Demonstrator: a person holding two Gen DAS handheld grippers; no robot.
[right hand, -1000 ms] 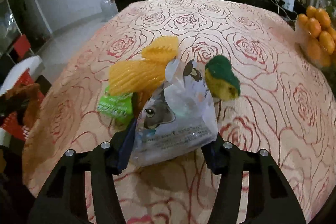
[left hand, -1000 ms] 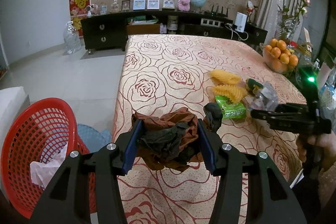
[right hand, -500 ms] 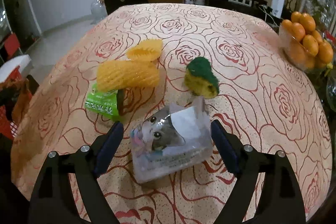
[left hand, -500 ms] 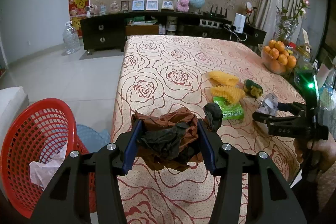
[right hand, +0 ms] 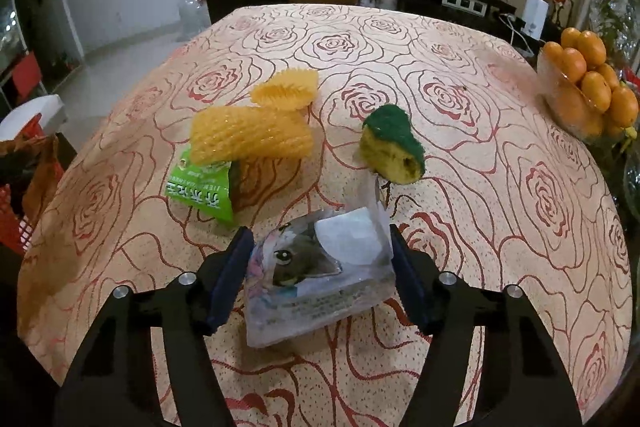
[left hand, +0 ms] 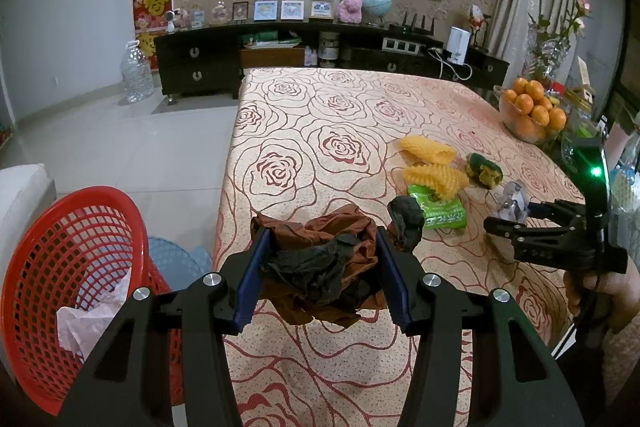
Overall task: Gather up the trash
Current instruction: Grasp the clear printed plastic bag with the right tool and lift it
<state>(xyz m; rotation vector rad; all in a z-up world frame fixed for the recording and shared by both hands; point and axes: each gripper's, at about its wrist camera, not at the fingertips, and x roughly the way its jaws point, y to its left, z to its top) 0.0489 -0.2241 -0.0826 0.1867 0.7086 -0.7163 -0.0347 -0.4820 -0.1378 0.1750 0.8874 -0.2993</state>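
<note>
While clamped: brown wad

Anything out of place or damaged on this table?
Only litter on the rose-patterned tablecloth: two yellow foam fruit nets, a green snack wrapper, a worn, torn green-and-yellow sponge and a cat-print plastic packet. Nothing spilled.

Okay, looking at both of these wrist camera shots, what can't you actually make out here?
- Left wrist view: the red basket is cut off by the frame edge; its contents are mostly hidden behind the mesh wall.
- Left wrist view: the underside of the brown and black bag wad is hidden by the fingers.
- Right wrist view: small print on the cat-picture packet is too blurred to read.
- Right wrist view: whether the closing fingers press the packet is unclear.
</note>
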